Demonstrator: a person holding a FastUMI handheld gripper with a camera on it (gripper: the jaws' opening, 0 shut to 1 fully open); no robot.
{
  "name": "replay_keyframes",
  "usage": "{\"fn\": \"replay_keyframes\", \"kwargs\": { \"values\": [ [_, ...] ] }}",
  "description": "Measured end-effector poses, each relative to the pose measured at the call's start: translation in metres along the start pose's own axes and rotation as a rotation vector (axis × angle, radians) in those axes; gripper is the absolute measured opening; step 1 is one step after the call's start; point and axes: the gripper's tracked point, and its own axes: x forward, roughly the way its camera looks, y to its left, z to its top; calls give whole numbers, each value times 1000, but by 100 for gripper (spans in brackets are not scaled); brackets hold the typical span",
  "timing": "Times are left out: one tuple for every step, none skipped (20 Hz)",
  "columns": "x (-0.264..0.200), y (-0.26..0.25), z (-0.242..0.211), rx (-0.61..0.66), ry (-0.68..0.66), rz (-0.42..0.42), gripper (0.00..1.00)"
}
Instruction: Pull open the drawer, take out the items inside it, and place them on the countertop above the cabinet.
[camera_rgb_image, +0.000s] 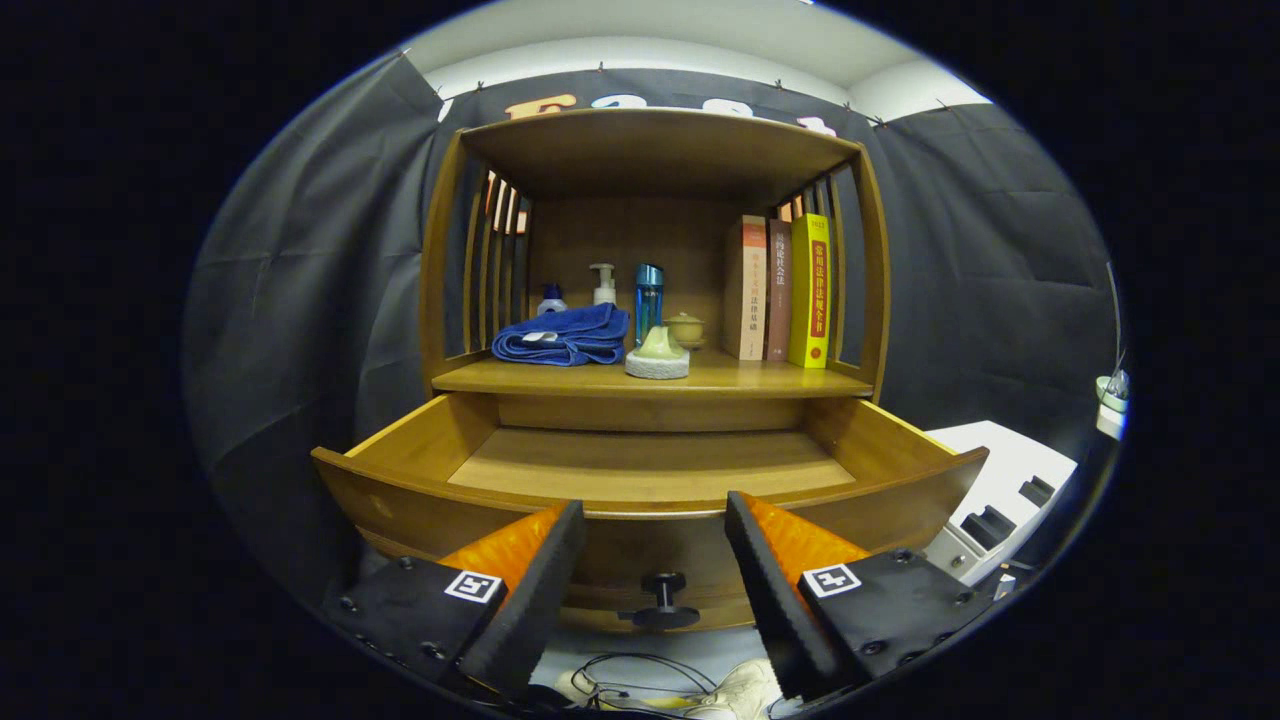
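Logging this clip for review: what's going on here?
A handheld gripper hangs open in front of a wooden cabinet, its fingers holding nothing. The drawer is pulled out, its knob between the fingers, and its visible floor looks bare. A blue towel, bottles and books sit on the countertop above.

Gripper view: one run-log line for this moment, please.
wooden drawer: pulled open, visible floor bare | claw: open, holding nothing, before black drawer knob | blue folded towel: on countertop

Black cloth (300, 300) drapes the booth behind a wooden cabinet (655, 150). Above it runs a white wall (640, 55). A white unit (1010, 490) stands at the cabinet's side.
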Motion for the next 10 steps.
{"fn": "replay_keyframes", "kwargs": {
  "values": [
    [2, 1, 1, -5, 1, 1, 95],
    [3, 2, 1, -3, 1, -3, 94],
    [5, 3, 1, -1, -1, -6, 94],
    [6, 4, 2, -2, -1, -11, 94],
    [8, 5, 2, -5, 0, -12, 94],
    [9, 4, 1, -1, 2, -12, 94],
    [11, 5, 2, 1, 5, -12, 94],
    [13, 4, 2, -4, 7, -11, 94],
    [14, 5, 2, -10, 9, -11, 94],
    [16, 5, 3, -12, 11, -11, 94]
  ]
}}
